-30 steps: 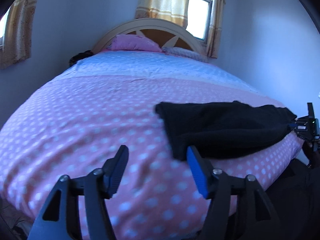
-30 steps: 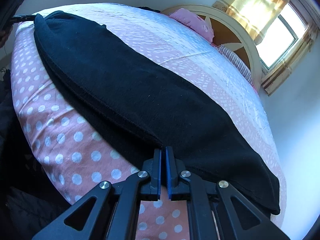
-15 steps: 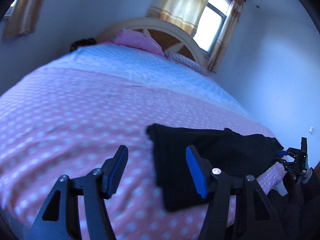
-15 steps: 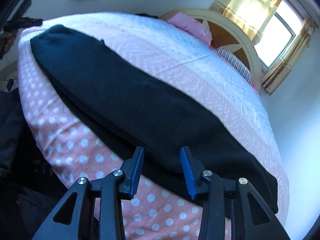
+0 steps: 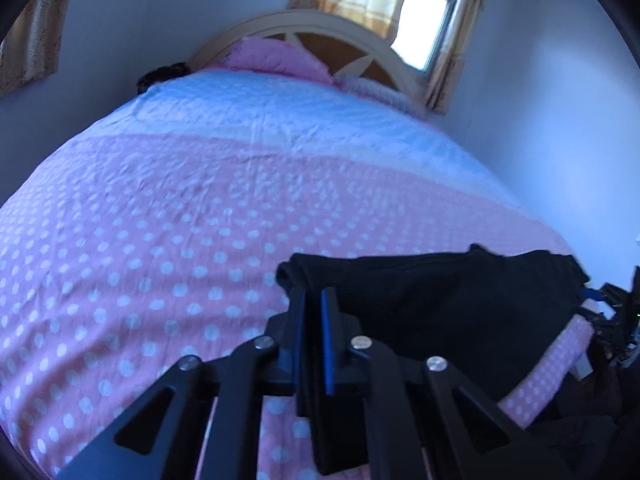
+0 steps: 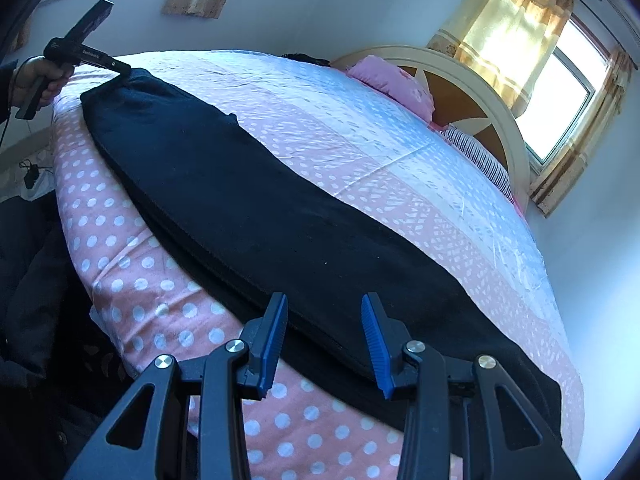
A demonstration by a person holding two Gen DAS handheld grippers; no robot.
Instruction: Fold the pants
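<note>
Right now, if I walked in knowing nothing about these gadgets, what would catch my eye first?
Probably the long black pants stretched along the near edge of the pink polka-dot bed. Next, the left claw shut on one end of the pants, while the right claw hangs open just over the other end. Beyond them, a sunlit window with yellow curtains glows behind the arched headboard.

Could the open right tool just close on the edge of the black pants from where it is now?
Probably yes. The right tool is open, with the folded edge of the black pants lying right between its fingers on the bedspread, and nothing blocks it.
</note>
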